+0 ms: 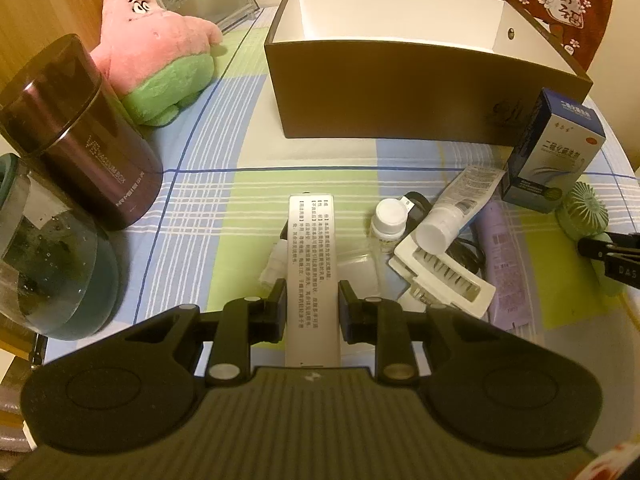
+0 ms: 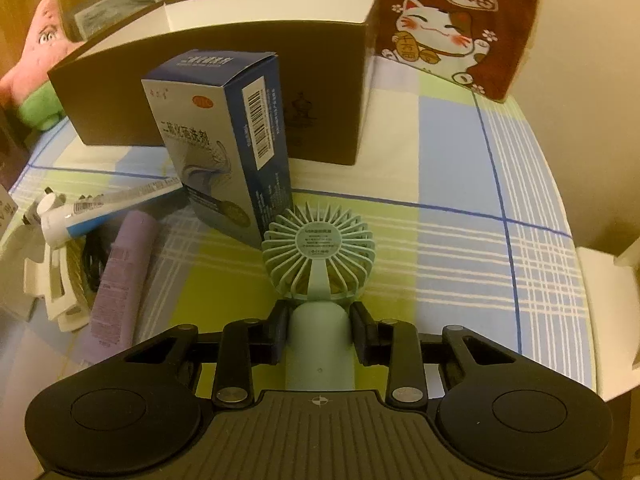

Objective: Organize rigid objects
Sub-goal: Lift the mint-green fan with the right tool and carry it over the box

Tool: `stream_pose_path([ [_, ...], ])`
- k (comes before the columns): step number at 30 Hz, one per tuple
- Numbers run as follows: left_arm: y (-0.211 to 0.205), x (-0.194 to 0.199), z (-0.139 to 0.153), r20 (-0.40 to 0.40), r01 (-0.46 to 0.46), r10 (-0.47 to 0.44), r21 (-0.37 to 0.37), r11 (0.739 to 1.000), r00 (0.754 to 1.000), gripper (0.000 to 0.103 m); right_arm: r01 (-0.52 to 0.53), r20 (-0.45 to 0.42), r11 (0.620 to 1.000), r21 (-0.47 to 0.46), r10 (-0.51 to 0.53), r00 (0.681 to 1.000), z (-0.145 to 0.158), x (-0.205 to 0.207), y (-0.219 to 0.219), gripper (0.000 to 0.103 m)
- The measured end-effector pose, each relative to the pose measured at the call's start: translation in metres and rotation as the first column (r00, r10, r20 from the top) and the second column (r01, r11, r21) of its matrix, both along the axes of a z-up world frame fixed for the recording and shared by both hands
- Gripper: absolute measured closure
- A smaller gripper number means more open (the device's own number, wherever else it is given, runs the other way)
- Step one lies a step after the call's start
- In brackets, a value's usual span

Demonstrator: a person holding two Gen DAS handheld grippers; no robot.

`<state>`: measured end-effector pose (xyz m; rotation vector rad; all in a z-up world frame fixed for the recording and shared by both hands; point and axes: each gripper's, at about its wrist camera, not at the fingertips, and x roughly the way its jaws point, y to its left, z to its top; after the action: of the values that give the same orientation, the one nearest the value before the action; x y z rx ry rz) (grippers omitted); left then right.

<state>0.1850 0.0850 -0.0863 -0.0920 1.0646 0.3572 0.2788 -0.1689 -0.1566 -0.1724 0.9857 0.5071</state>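
Observation:
My left gripper point(image 1: 312, 304) is shut on a long white box with printed text point(image 1: 312, 264), held over the checked cloth. My right gripper point(image 2: 319, 330) is shut on the handle of a small green hand fan point(image 2: 319, 248); the fan also shows at the right edge of the left wrist view point(image 1: 586, 210). An open brown box with a white inside point(image 1: 400, 80) stands at the back, seen too in the right wrist view point(image 2: 224, 68). A blue carton point(image 2: 224, 140) stands upright just behind the fan's head.
A white pill bottle point(image 1: 387, 220), a white tube point(image 1: 456, 208), a white clip-like holder point(image 1: 440, 276) and a purple tube point(image 2: 120, 272) lie between the grippers. A maroon canister point(image 1: 92, 136), glass jar point(image 1: 48, 256) and pink plush point(image 1: 156, 52) stand left.

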Motion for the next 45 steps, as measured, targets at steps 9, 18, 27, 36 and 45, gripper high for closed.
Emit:
stream_pose_path([
  [9, 0.010, 0.008, 0.020, 0.056, 0.088, -0.087, -0.004, 0.996, 0.995, 0.079, 0.089, 0.005, 0.992, 0.084, -0.090, 0.996, 0.033, -0.014, -0.013, 0.070],
  [18, 0.021, 0.039, 0.054, 0.144, 0.170, -0.167, -0.005, 0.985, 0.975, 0.079, 0.121, 0.065, 0.975, 0.184, -0.135, 0.989, 0.094, -0.010, -0.012, 0.070],
  [27, 0.038, 0.099, 0.089, 0.226, 0.197, -0.188, -0.016, 0.980, 0.956, 0.079, 0.050, 0.128, 0.955, 0.293, -0.091, 0.988, 0.155, 0.046, 0.017, 0.070],
  [36, 0.051, 0.170, 0.097, 0.231, 0.174, -0.162, -0.031, 0.984, 0.959, 0.079, 0.008, 0.108, 0.936, 0.352, -0.049, 0.993, 0.166, 0.114, 0.070, 0.070],
  [45, 0.054, 0.239, 0.076, 0.187, 0.163, -0.152, -0.041, 0.986, 0.970, 0.079, 0.040, 0.073, 0.940, 0.338, -0.068, 0.995, 0.147, 0.176, 0.107, 0.070],
])
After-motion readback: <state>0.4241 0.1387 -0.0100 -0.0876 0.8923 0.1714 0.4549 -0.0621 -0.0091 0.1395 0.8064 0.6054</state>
